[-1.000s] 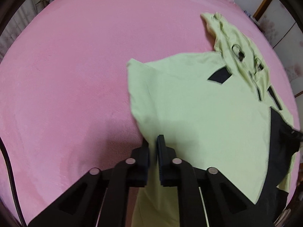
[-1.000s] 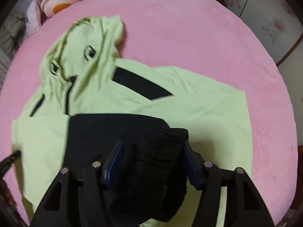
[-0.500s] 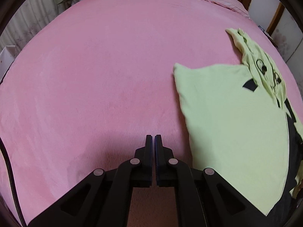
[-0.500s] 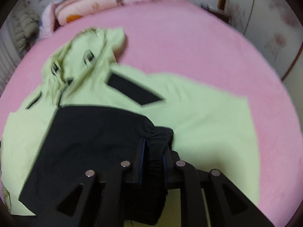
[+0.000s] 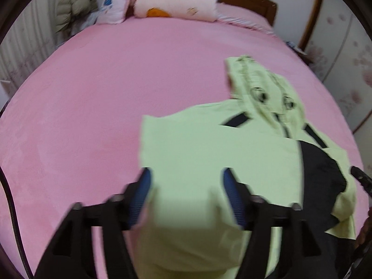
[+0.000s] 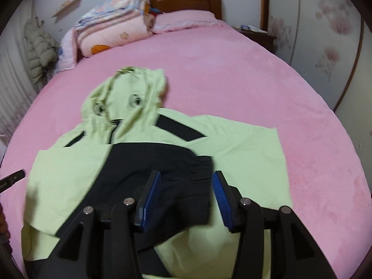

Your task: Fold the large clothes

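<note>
– Pink bed [image 6: 232, 74] is carrying the hoodie [image 5: 209, 153]; where are we?
– Sleeves are lying folded in. Left gripper [image 5: 184, 186] has been opening, holding nothing; right gripper [image 6: 186, 193] too, above the cuff [image 6: 197, 169]. Next: hem toward hood.

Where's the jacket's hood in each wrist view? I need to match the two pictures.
Left wrist: the hood lies upper right, beyond and right of the left claw.
Right wrist: the hood lies upper left of centre, beyond and left of the right claw.
Shared landmark: the folded quilts stacked at the bed's head, top of both views.
</note>
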Motion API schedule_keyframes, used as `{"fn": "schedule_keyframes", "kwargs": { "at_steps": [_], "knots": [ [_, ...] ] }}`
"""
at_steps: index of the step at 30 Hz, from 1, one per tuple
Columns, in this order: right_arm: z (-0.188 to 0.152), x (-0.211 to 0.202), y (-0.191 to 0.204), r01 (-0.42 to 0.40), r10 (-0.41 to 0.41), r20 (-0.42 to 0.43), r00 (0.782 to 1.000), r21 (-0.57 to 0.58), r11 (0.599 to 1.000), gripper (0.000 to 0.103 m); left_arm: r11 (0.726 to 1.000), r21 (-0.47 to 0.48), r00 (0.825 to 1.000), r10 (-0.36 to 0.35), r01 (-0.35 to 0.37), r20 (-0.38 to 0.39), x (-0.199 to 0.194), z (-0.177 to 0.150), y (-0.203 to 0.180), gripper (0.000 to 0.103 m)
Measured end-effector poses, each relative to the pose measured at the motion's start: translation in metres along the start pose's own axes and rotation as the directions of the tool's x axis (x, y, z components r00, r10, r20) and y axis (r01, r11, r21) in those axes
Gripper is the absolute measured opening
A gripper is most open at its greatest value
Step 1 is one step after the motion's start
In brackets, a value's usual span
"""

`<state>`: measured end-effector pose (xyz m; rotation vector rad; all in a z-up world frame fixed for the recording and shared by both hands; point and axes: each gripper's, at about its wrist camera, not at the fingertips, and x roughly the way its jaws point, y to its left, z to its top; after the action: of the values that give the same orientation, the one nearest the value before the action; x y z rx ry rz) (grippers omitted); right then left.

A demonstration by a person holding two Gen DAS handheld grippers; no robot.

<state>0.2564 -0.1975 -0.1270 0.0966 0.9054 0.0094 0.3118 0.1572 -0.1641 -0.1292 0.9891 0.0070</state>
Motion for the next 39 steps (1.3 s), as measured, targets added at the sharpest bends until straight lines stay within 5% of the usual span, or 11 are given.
{"fn": "schedule_keyframes", "kwargs": {
  "at_steps": [4,8,12,15,19,28,39],
  "knots": [
    [-0.013,-0.002,0.039,-0.071,0.071,0.007,0.997,-0.053,0.996,0.047,0.998,0.056,1.0,-0.026,0.026,-0.01,0.007,-0.026,-0.045,0.073],
    [-0.033,0.016,0.076,-0.072,0.069,-0.029,0.997,-0.147,0.986,0.047,0.981,0.148,0.992,0.125,-0.122,-0.013,0.033,-0.054,-0.062,0.073],
    [-0.051,0.041,0.08,0.056,-0.066,-0.031,0.997,-0.251,0.966,0.046,0.962,0.159,0.975,0.224,-0.223,0.015,0.048,-0.062,-0.042,0.083],
    [-0.053,0.054,0.046,0.118,-0.132,-0.062,0.989,-0.196,0.974,0.044,0.956,0.131,0.965,0.263,-0.262,0.011,0.052,-0.059,-0.008,0.093],
    [-0.049,0.051,0.01,0.086,-0.095,-0.077,0.992,-0.111,0.99,0.02,0.981,0.032,0.98,0.193,-0.192,-0.038,0.062,-0.055,0.027,0.098],
    [-0.045,0.028,0.01,0.0,-0.003,-0.095,0.996,-0.033,0.999,0.024,0.972,0.038,0.97,0.236,-0.234,-0.065,0.046,-0.049,0.019,0.098],
    [-0.043,-0.057,0.005,-0.1,0.102,-0.031,0.994,0.065,0.993,0.029,0.982,-0.006,0.982,0.188,-0.188,0.024,-0.065,-0.051,0.011,0.098]
  ]
}}
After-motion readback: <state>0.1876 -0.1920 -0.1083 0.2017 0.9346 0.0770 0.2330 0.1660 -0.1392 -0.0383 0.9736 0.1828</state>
